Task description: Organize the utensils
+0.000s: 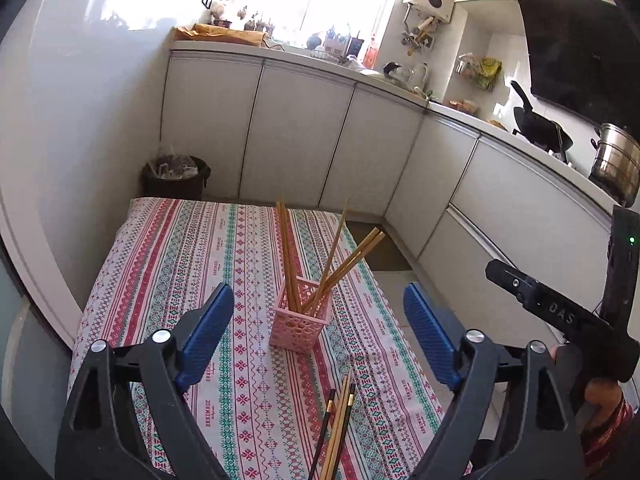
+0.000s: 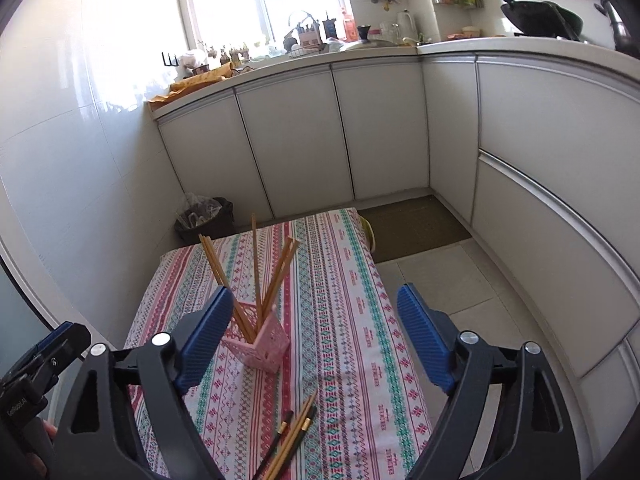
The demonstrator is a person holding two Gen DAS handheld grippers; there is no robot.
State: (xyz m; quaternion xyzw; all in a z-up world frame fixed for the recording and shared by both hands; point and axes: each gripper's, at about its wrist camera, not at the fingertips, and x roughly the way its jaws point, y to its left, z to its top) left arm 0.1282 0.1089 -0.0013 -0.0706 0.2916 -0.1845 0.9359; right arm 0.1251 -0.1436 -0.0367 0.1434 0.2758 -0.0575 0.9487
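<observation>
One pink holder (image 1: pixel 302 326), about seven chopsticks (image 1: pixel 289 256) inside, four loose chopsticks (image 1: pixel 338 420) (two black) – left claw (image 1: pixel 320 344), right claw (image 2: pixel 310 336) both spread wide, empty

Both held side by side and pitched downward: left gripper (image 1: pixel 319 308) with blue-padded jaws spread wide and empty, right gripper (image 2: pixel 315 310) likewise gaping with nothing between its pads, a hand (image 1: pixel 600 394) wrapped on the right one's handle.
</observation>
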